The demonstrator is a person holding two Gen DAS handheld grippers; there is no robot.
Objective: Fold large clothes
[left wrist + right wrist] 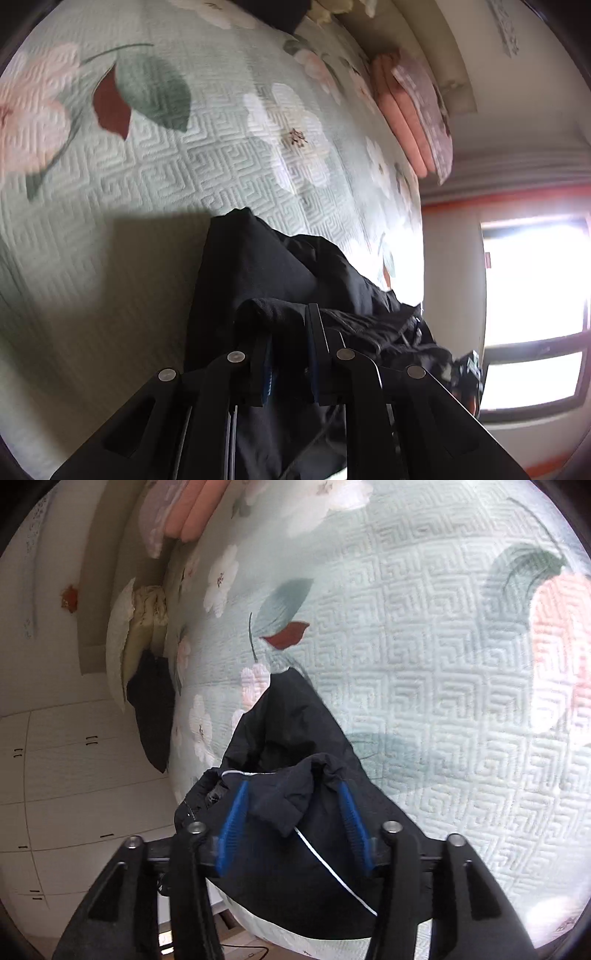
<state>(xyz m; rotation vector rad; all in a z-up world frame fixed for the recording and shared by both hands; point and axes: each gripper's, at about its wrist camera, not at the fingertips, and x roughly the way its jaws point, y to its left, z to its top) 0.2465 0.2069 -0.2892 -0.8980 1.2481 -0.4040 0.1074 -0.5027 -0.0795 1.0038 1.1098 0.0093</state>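
Observation:
A black garment point(258, 266) lies bunched at the near edge of a pale green floral quilted bedspread point(207, 155). My left gripper point(288, 325) is shut on a fold of the black garment, the fabric pinched between its narrow fingers. In the right wrist view the same black garment point(295, 731), with a thin white cord, sits between the blue pads point(236, 812) of my right gripper point(293, 790). The jaws stand wide apart and a bunch of fabric lies loosely between them. The bedspread point(424, 646) fills the right wrist view behind it.
Folded pink and patterned bedding point(413, 110) lies at the far side of the bed. A bright window point(535, 314) is at right. In the right wrist view, another dark cloth point(153, 709) and cream pillows point(129, 638) lie at the bed's left edge, white cabinets point(74, 794) beyond.

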